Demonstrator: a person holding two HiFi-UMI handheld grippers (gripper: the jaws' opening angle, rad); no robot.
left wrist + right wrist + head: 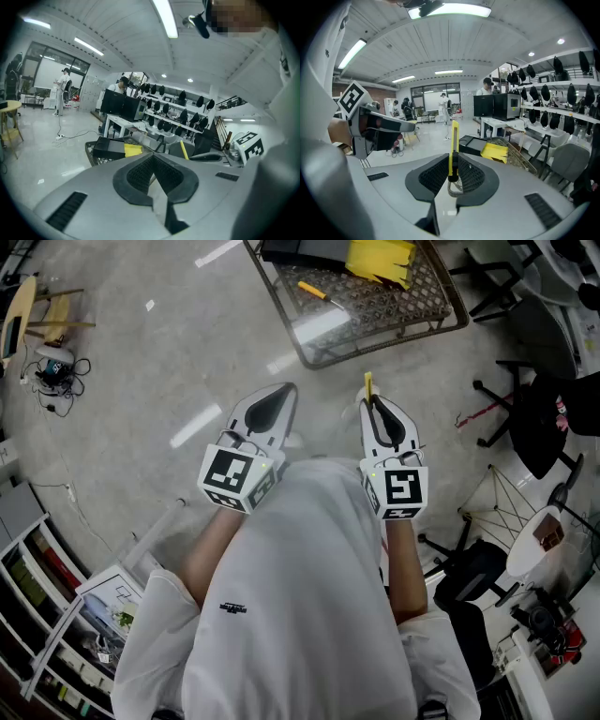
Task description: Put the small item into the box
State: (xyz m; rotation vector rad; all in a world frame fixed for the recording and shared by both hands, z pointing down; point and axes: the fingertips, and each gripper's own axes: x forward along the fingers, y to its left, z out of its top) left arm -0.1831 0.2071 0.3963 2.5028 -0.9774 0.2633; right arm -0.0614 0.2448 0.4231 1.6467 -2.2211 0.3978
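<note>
My right gripper (373, 407) is shut on a slim yellow utility knife (368, 387) that sticks out past its tips; in the right gripper view the knife (453, 143) stands upright between the jaws of that gripper (453, 165). My left gripper (279, 401) is held beside it, shut with nothing in it, as the left gripper view (154, 165) also shows. Both hover above the floor, in front of my chest. Ahead lies a wire basket (377, 337) that holds a black box (302, 249) and a yellow sheet (380, 259).
An orange-handled tool (314, 290) lies in the basket. Black chairs (530, 418) and a stool stand at the right. Shelving (42, 606) runs along the lower left, and cables (54, 381) lie on the floor at far left. People stand far off (61, 89).
</note>
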